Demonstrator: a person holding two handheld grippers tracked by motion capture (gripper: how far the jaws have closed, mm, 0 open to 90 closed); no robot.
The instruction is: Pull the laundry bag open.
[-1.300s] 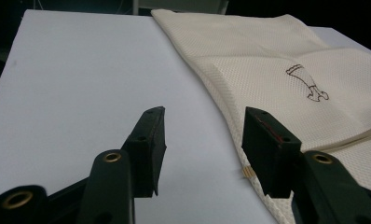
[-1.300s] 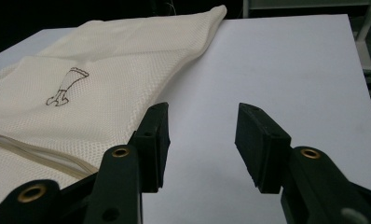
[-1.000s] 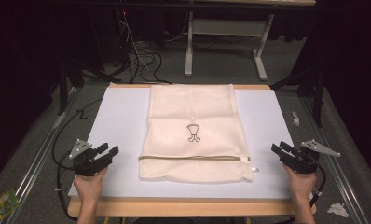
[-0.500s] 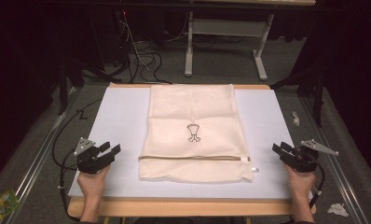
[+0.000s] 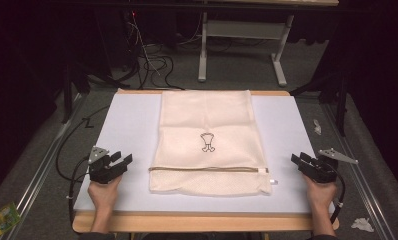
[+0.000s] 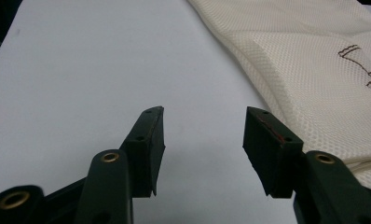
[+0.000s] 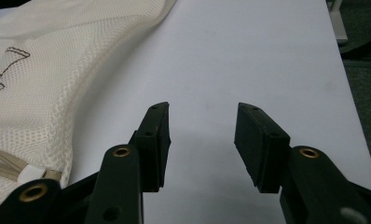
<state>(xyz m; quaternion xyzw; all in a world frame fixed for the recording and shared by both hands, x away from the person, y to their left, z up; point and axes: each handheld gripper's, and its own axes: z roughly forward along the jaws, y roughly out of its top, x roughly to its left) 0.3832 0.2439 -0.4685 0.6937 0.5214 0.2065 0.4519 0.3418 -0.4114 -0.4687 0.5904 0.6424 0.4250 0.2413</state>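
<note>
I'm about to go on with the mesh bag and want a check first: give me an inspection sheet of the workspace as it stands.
Surface: white tabletop with a light wooden edge, bare around the bag.
Job's things: cream mesh laundry bag lying flat mid-table, small dark clothes emblem, zip line across its near end with a white pull at the right.
Clutter: nothing seen on the table.
Grippers: left gripper and right gripper flank the bag, both open, holding nothing, apart from the fabric.
Cables: black cable trails from the left gripper; more lie coiled on the floor.
Surroundings: dark room, grey table frame beyond, crumpled white scrap on the floor at right.
</note>
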